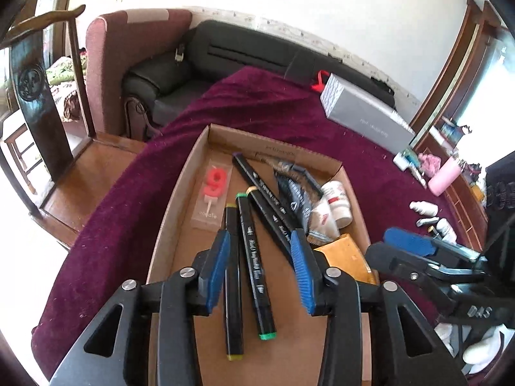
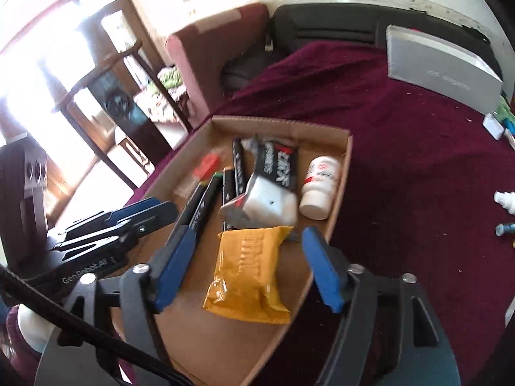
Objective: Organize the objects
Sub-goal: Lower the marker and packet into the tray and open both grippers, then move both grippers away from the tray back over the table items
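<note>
A shallow cardboard box (image 1: pixel 180 199) lies on a maroon cloth (image 1: pixel 128 225). In it are several black markers (image 1: pixel 254 257), a red "9" candle (image 1: pixel 215 183) in a clear pack, a black snack packet (image 2: pixel 278 164), a white bottle (image 2: pixel 318 186) and a yellow packet (image 2: pixel 248 276). My left gripper (image 1: pixel 260 234) hangs open over the markers, its blue pads apart from them. My right gripper (image 2: pixel 248 233) stands open above the yellow packet without touching it. Each gripper shows at the edge of the other's view.
A grey carton (image 1: pixel 367 112) rests at the back right of the cloth. Small white bottles (image 1: pixel 423 208) and a pink bottle (image 1: pixel 445 173) lie to the right. A black sofa (image 1: pixel 225 54) and a wooden chair (image 1: pixel 42 74) stand beyond the table.
</note>
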Available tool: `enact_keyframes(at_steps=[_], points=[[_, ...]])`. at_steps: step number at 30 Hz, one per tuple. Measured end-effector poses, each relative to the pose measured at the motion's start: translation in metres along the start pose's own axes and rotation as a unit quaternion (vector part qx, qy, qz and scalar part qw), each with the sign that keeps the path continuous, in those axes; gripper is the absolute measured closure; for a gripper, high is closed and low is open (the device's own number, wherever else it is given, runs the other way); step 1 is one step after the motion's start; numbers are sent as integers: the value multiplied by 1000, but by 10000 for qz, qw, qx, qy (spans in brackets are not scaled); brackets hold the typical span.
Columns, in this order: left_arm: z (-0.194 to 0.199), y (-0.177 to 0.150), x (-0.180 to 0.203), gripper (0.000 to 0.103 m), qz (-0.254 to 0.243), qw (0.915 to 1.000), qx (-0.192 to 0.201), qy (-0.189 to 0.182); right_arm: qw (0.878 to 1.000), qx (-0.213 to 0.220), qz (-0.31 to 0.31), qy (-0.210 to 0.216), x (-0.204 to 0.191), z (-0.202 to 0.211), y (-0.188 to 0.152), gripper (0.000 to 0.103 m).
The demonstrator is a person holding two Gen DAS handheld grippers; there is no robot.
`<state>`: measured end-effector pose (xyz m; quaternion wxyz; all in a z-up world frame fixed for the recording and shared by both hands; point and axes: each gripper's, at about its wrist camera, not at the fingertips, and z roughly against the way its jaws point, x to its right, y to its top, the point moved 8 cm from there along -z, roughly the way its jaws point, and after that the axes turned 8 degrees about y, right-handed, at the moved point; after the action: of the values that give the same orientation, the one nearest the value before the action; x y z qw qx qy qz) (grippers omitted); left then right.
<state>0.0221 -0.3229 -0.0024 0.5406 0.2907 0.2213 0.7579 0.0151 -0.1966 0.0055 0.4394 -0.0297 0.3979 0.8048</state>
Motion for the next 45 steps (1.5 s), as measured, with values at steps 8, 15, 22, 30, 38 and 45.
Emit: enact_keyframes(at_steps=[8, 15, 22, 30, 38, 45], points=[[39, 0, -16, 68, 441, 9979, 473, -47, 9935, -661, -658, 655, 5, -31, -13, 28], [49, -2, -27, 68, 485, 9972, 571, 16, 9671, -1079, -888, 2127, -31, -26, -32, 26], [34, -17, 2, 68, 385, 9983, 347, -285, 9752, -381, -1386, 1682, 18, 17, -25, 26], [38, -32, 93, 68, -472, 9958, 140, -770, 9804, 632, -1639, 893, 87, 104, -35, 26], [34, -57, 185, 53, -1169, 9832, -373, -1348, 9623, 1089, -2142, -1276, 236, 232, -74, 26], [8, -84, 247, 53, -1636, 9738, -878, -1313, 9399, 1565, -2676, -1433, 292, 273, -96, 25]])
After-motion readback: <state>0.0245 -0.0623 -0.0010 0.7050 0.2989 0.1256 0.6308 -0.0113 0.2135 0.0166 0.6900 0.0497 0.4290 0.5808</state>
